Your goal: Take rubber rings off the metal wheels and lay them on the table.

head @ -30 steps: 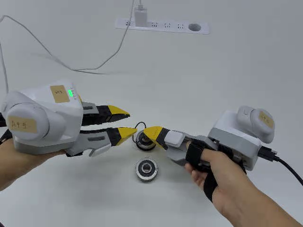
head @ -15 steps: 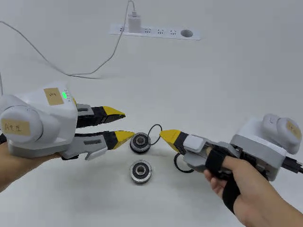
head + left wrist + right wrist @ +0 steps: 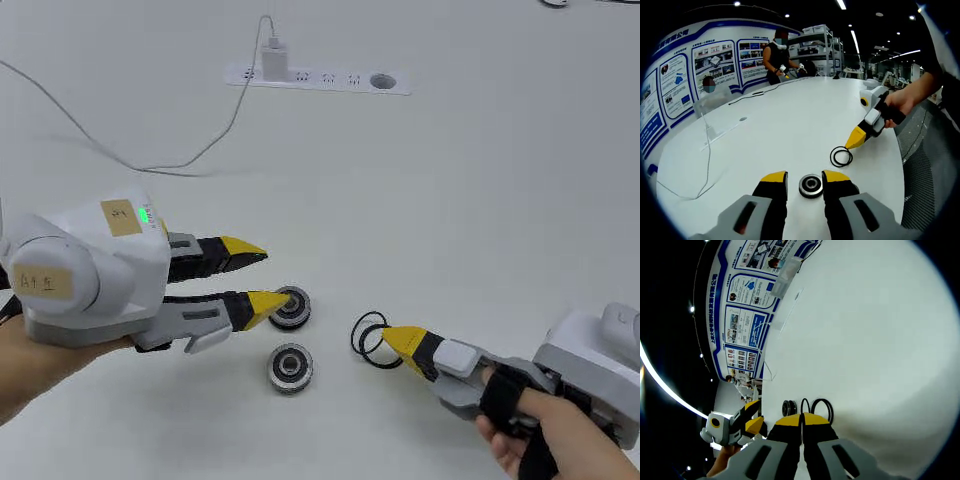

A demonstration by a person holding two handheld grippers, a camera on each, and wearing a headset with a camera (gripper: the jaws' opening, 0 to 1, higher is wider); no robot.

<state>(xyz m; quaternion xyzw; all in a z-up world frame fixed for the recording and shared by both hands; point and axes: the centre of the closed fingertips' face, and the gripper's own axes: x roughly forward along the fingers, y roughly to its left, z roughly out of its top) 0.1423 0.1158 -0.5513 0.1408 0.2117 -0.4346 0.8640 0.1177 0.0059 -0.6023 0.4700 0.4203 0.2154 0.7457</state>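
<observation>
We work on a plain white table, and at its far edge lies a white power strip with one charger plugged in, its cable running off to the left. In the left gripper view the room behind is dark, with blue-framed posters on the wall, shelves and a person standing far away. Our left hand carries the left gripper from below, held level and pointing right. Its jaws are spread, and one metal wheel lies flat on the table just at the tip of the lower jaw. A second wheel lies near it, closer to us. Our right hand, with a black strap across it, holds the right gripper low and pointing left. Its jaws are pressed together, and the tip touches the black rubber rings, which lie on the table just right of the wheels. We cannot tell whether the jaws pinch the rubber.
</observation>
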